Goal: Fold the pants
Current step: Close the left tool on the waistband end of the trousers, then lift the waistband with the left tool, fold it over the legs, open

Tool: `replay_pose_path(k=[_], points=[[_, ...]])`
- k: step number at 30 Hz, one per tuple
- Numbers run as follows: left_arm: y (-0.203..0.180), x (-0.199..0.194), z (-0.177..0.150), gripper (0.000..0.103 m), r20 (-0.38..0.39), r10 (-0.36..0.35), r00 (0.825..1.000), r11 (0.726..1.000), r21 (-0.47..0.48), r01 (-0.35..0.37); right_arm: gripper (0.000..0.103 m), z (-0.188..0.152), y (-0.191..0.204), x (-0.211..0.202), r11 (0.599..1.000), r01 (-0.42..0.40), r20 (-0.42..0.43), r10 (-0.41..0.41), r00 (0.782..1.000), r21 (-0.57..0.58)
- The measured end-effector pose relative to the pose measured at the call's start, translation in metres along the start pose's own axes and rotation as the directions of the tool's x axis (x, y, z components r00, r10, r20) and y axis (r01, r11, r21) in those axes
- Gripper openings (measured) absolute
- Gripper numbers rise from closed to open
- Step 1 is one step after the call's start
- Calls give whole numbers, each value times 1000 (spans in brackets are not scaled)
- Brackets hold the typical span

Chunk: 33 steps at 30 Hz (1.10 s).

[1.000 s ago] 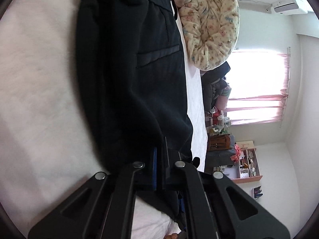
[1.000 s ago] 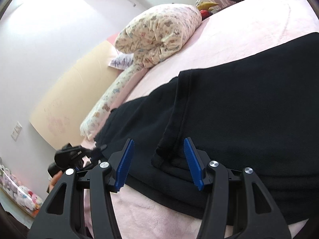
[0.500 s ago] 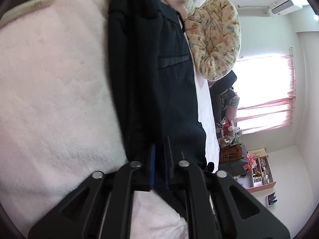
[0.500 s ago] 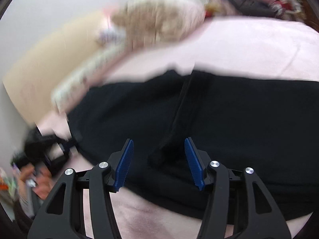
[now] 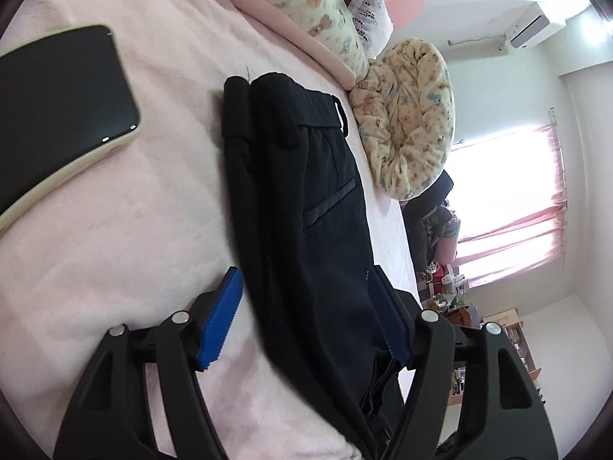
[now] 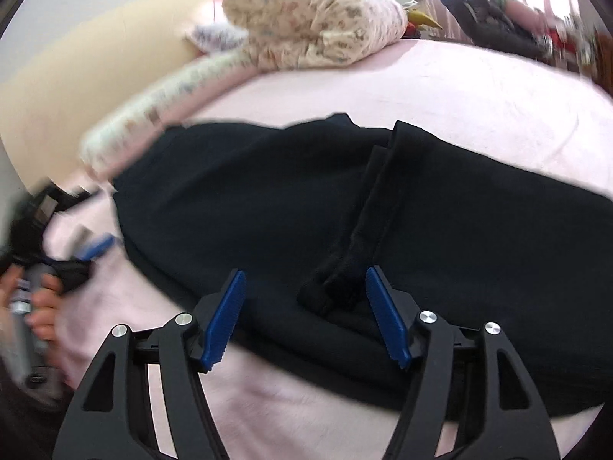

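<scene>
**Both grippers letting go of the folded pants**

Opening wide since a second ago, the left gripper is now standing apart around the black pants, its blue pads not pressing the cloth. Its view is now taking in a phone lying on the pink blanket. Jaws of the right gripper are spreading too, straddling a cuff without gripping. The pants are lying folded on the bed near the floral quilt.

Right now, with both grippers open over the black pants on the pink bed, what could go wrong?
1. The left gripper, jaws just opened, straddles the folded black pants; pulling away could snag and undo the fold.
2. The black smartphone lies close beside the pants on the pink blanket; the next fold might cover it.
</scene>
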<state>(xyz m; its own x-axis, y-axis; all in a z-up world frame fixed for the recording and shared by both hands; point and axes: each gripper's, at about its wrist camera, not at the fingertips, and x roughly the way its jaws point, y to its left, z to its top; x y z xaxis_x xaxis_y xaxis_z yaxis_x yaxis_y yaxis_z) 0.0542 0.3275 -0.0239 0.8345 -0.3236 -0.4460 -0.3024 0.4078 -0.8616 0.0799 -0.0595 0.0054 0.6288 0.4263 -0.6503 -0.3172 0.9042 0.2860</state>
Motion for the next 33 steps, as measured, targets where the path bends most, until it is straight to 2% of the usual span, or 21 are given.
replay_pose_path(k=[3, 7, 10, 14, 16, 20, 22, 25, 28, 31, 33], points=[[-1, 11, 8, 72, -31, 19, 999, 1000, -18, -19, 67, -9, -13, -20, 994, -75, 35, 72, 997, 74], [-11, 22, 7, 84, -46, 46, 998, 999, 12, -46, 68, -19, -24, -45, 989, -109, 68, 102, 992, 103], [-19, 32, 6, 87, -40, 76, 996, 996, 52, -74, 71, -29, -25, -67, 995, -74, 101, 66, 993, 71], [-23, 40, 7, 85, -15, 72, 997, 996, 62, -71, 73, -44, -25, -86, 1000, 0, 117, 0, 993, 3], [-22, 43, 7, 72, -2, 71, 997, 995, 73, -70, 74, -54, -29, -94, 1000, 16, 111, -15, 994, -7], [-12, 44, 7, 54, 11, 83, 996, 995, 57, -83, 74, -67, -42, -107, 996, 87, 103, -83, 991, -33], [-8, 44, 7, 38, 13, 105, 994, 993, 49, -106, 74, -71, -48, -111, 993, 106, 111, -101, 989, -42], [-7, 44, 10, 31, 0, 130, 992, 990, 52, -130, 80, -77, -60, -118, 994, 99, 143, -92, 985, -39], [-19, 45, 11, 23, -3, 181, 983, 979, 98, -180, 81, -85, -75, -121, 999, 51, 172, -51, 984, 6], [-44, 42, 8, 18, 42, 221, 974, 953, 205, -225, 81, -88, -90, -121, 999, 25, 172, -32, 985, 44], [-69, 39, 3, 17, 85, 232, 969, 925, 288, -247, 81, -86, -99, -126, 997, -5, 196, -11, 981, 82]])
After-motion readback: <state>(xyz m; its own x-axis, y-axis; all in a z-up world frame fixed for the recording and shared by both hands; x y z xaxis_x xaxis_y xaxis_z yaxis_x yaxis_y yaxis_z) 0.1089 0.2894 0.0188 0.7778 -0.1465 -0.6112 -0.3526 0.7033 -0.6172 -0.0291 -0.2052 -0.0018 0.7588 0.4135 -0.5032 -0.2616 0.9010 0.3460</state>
